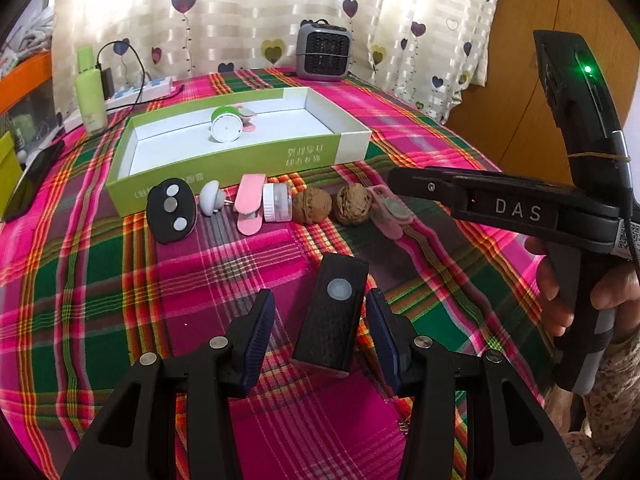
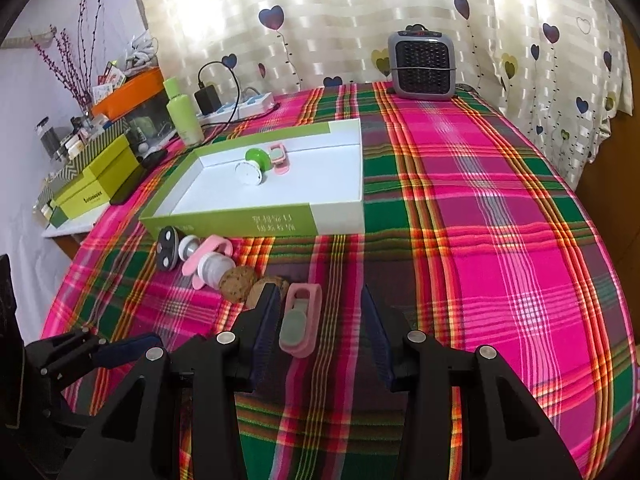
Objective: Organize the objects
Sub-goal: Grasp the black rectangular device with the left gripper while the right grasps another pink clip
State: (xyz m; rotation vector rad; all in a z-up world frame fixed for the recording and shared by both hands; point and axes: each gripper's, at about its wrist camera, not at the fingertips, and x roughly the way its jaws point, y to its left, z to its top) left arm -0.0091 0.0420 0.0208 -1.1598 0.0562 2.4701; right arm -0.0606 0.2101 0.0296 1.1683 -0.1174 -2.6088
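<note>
The left gripper (image 1: 320, 312) is straddling a black rectangular block (image 1: 334, 320) on the plaid tablecloth (image 2: 500, 240), jaws parted, not gripping. The right gripper (image 2: 318, 316) is hanging released around a pink clip (image 2: 300, 320) near the green-and-white box (image 2: 256, 222).

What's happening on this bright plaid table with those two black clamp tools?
A person is tidying small items into the green and white box, holding a clamp tool in each hand. The left gripper has its jaws open around a black rectangular device lying on the cloth. The right gripper has open jaws around a pink clip. Neither is gripped yet. A green-capped round item already sits in the box; two walnuts and others wait in front.
</note>
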